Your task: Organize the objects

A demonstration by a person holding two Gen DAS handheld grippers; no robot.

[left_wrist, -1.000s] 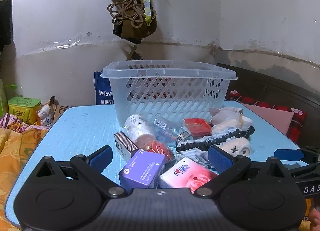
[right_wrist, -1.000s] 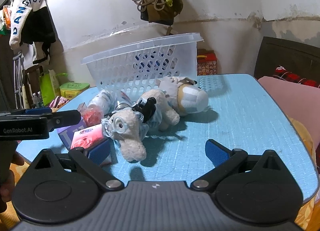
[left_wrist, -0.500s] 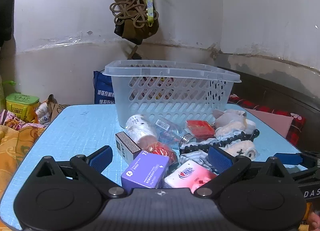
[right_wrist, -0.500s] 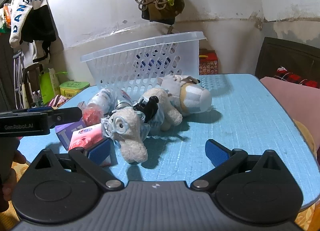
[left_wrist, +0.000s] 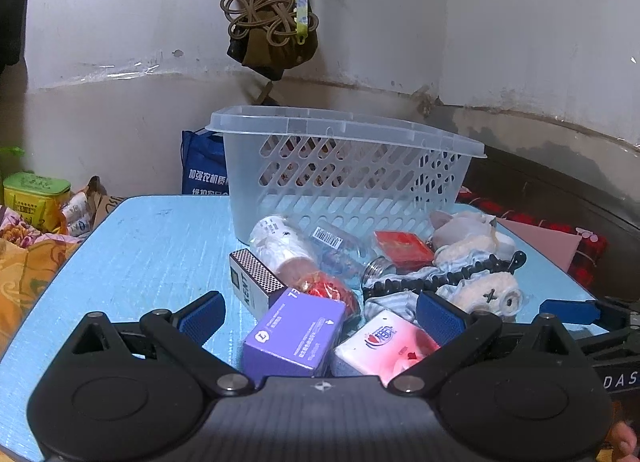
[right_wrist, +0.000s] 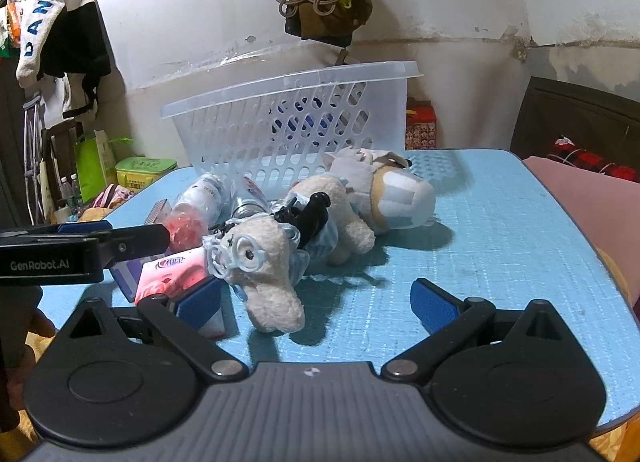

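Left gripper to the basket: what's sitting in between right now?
In the left wrist view, a pile lies between the left gripper and the basket: purple box, tissue pack, KENT box, and two bottles lying on their sides.

Light blue bench [left_wrist: 152, 246] with textured top carried a clear slotted basket [left_wrist: 344, 182] at the back. In front of it lay a cluster: purple box [left_wrist: 294, 336], pink tissue pack [left_wrist: 384, 346], KENT box [left_wrist: 256, 280], clear bottle [left_wrist: 280, 248], red packet [left_wrist: 402, 246], two plush toys [right_wrist: 276, 258] touching each other.
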